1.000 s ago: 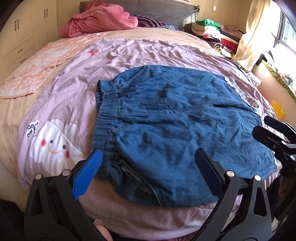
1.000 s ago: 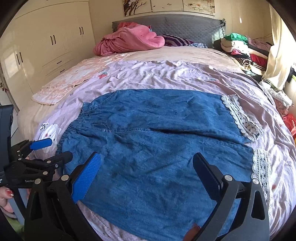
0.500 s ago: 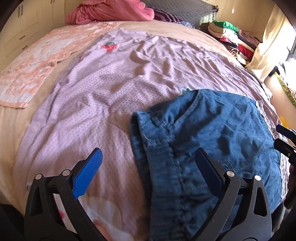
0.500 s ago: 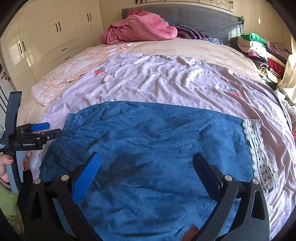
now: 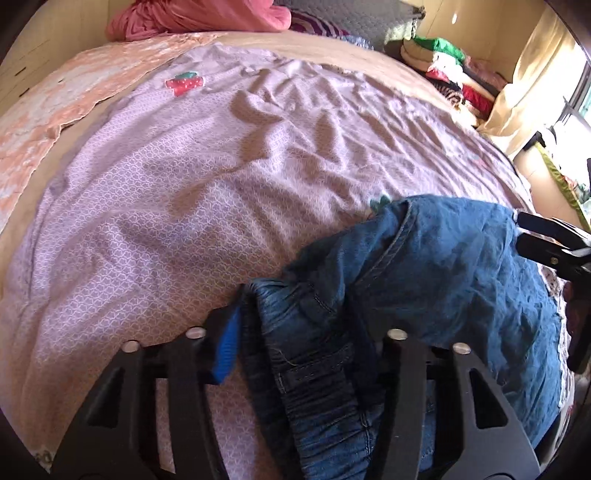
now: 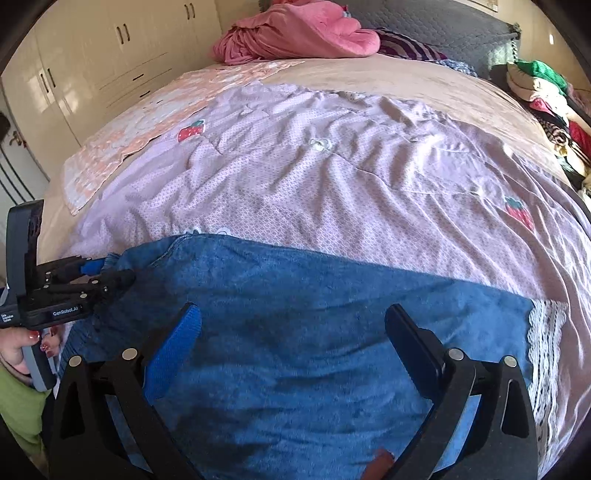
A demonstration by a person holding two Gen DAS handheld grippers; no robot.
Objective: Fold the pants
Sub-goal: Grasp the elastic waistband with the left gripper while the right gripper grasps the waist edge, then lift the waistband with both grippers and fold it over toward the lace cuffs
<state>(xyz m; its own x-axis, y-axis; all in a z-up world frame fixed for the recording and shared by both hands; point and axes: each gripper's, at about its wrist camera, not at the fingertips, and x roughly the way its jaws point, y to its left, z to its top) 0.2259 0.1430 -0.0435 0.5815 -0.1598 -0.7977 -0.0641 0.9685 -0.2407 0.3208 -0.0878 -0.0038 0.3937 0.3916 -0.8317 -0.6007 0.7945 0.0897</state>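
Note:
Blue denim pants [image 6: 314, 321] with a white lace hem [image 6: 546, 354] lie across the lilac quilt [image 6: 332, 184] on the bed. My left gripper [image 5: 295, 332] is shut on the pants' elastic waistband [image 5: 314, 387], bunched between its fingers; it also shows in the right wrist view [image 6: 110, 273], at the pants' left corner. My right gripper [image 6: 291, 332] is open, its fingers spread just above the denim near the front edge. In the left wrist view the right gripper [image 5: 546, 240] shows at the far right, over the denim [image 5: 461, 266].
A pink blanket heap [image 6: 299, 33] lies at the grey headboard. A peach patterned cloth [image 6: 147, 125] covers the bed's left side. Stacked clothes [image 6: 546, 92] stand at the right. White wardrobes [image 6: 92, 74] line the left wall.
My left gripper has closed on the waistband and gathered it up. The right gripper has moved forward and lower over the pants, still open.

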